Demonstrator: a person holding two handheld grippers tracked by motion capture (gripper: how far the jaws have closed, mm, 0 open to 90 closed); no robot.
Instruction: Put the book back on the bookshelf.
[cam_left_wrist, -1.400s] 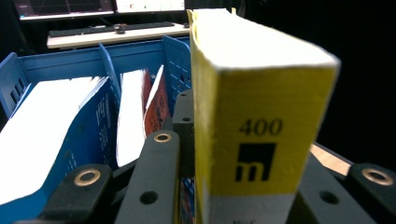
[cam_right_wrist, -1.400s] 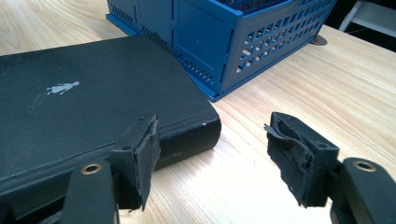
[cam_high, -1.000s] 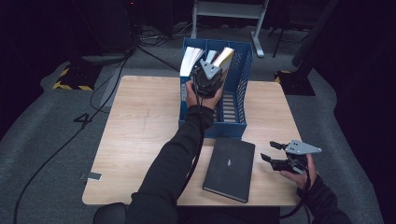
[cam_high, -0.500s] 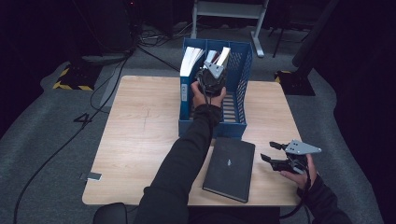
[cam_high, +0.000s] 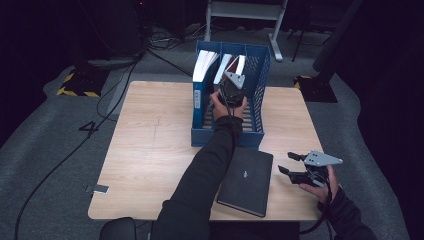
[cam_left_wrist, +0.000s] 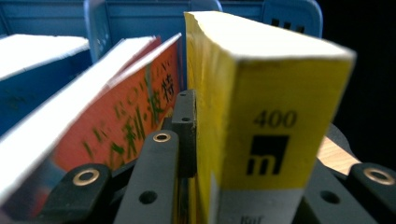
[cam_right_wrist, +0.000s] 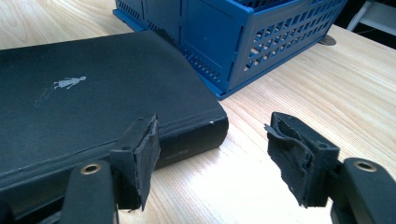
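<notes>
The left gripper (cam_high: 232, 86) was clamped on the thick yellow paperback book (cam_left_wrist: 261, 116), lowering it into the blue plastic slotted file rack (cam_high: 260, 70) beside an orange-covered book (cam_left_wrist: 126, 107) (leaning over). Keeping it upright would help it slide in cleanly. The right gripper (cam_right_wrist: 210, 158) hovered with jaws apart, empty, by the black hardcover book (cam_right_wrist: 93, 88).

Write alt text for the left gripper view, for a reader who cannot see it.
The left gripper's black fingers clamp a thick yellow book, spine marked 400, held upright inside a blue file basket. To its left an orange-red book with Chinese characters leans toward it, and a blue book stands at the far left.
</notes>
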